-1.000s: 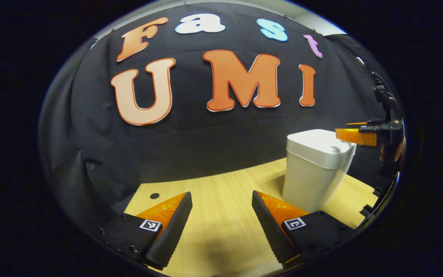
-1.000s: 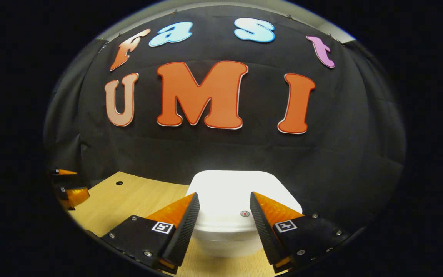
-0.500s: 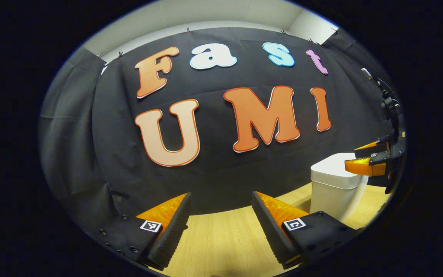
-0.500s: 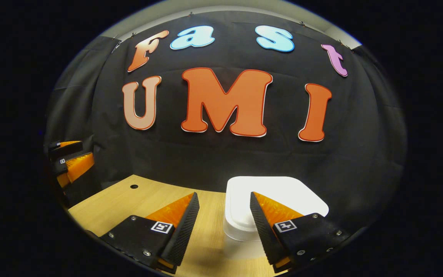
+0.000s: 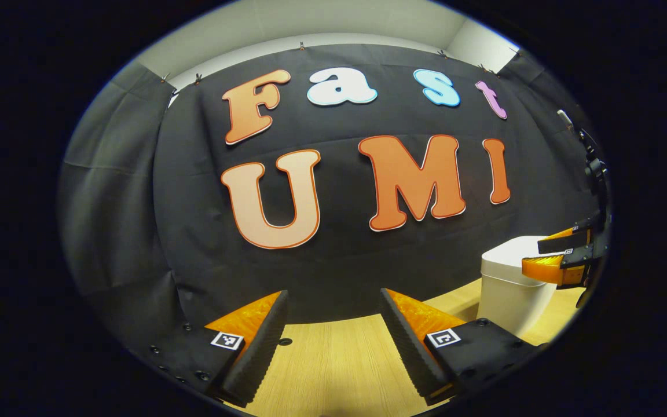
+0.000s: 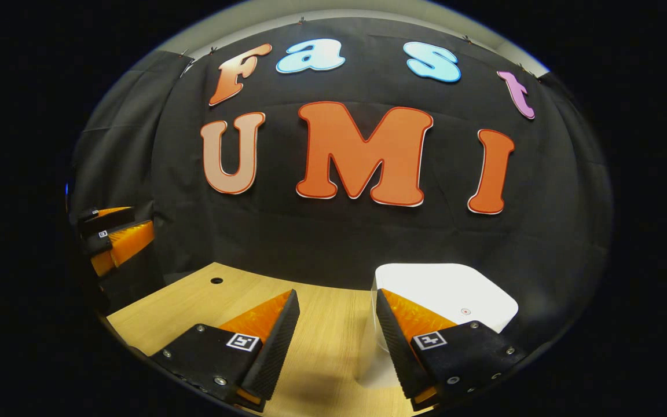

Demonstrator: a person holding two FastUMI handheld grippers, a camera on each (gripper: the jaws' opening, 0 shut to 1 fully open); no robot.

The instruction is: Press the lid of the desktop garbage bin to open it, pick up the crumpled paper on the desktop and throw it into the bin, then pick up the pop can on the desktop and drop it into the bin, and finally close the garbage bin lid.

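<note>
The white desktop garbage bin stands at the right of the left gripper view with its lid down. In the right gripper view the same bin sits low and right, its flat lid closed with a small round mark on top. My right gripper is open, nothing between its fingers, its right finger in front of the bin's left side. From the left gripper view the right gripper hangs beside the bin's top. My left gripper is open over bare wood, empty. At the far left of the right gripper view the left gripper shows.
The light wooden desktop runs under both grippers, with a small round hole near its back left. The black cloth wall closes off the back, close behind the bin.
Both grippers have drawn back and tilted upward. The right gripper left the bin's lid and shifted left, so the bin slid to the right in both views. The lid stays down.
</note>
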